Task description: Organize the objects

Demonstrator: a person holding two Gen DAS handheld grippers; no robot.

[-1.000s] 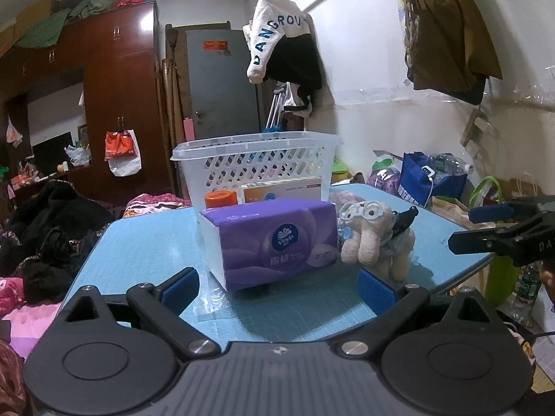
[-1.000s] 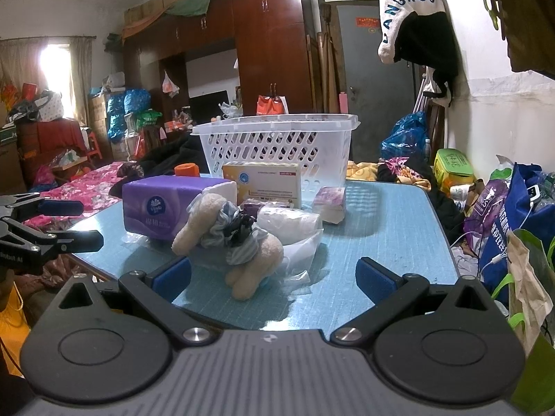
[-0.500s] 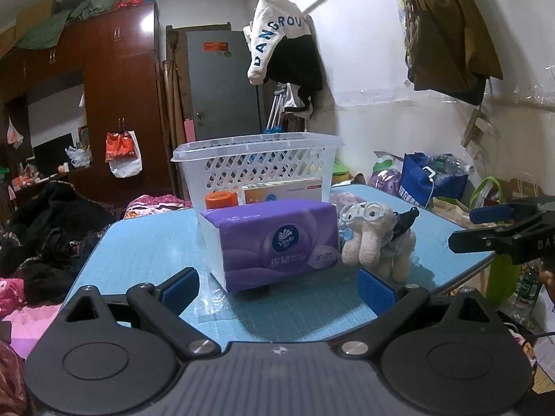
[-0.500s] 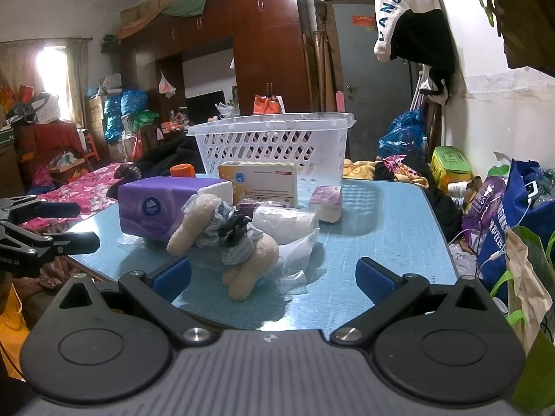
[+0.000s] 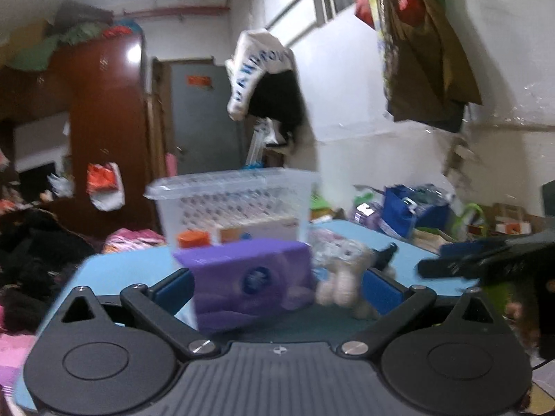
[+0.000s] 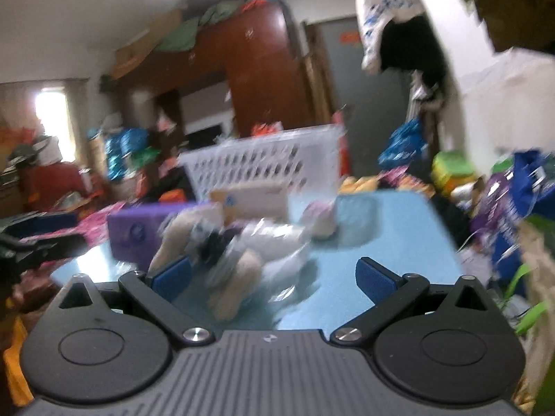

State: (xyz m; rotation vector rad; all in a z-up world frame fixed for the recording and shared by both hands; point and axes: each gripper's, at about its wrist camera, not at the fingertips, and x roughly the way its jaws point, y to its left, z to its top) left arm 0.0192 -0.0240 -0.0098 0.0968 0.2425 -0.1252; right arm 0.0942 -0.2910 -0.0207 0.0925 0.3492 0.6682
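Both views are motion-blurred. A purple tissue pack [image 5: 249, 277] lies on the blue table [image 5: 114, 270], straight in front of my open left gripper [image 5: 277, 284]. A beige plush toy [image 5: 343, 274] stands to its right. A white perforated basket [image 5: 232, 201] stands behind, with a flat box [image 5: 256, 228] and an orange-capped item [image 5: 192, 239] before it. In the right wrist view my open right gripper [image 6: 274, 274] points at the plush toy [image 6: 225, 256], with the tissue pack [image 6: 138, 232], the basket [image 6: 263, 166] and a clear plastic bag [image 6: 281, 242] around it.
The right gripper's fingers [image 5: 461, 260] show at the right edge of the left view; the left gripper's fingers [image 6: 41, 239] show at the left edge of the right view. A small pinkish packet [image 6: 321, 220] lies farther back. Bags [image 6: 503, 208] crowd the floor to the right.
Both grippers have moved forward and tilted upward, so the objects sit lower and closer between the fingers. The views have gone blurry. Nothing on the table has shifted.
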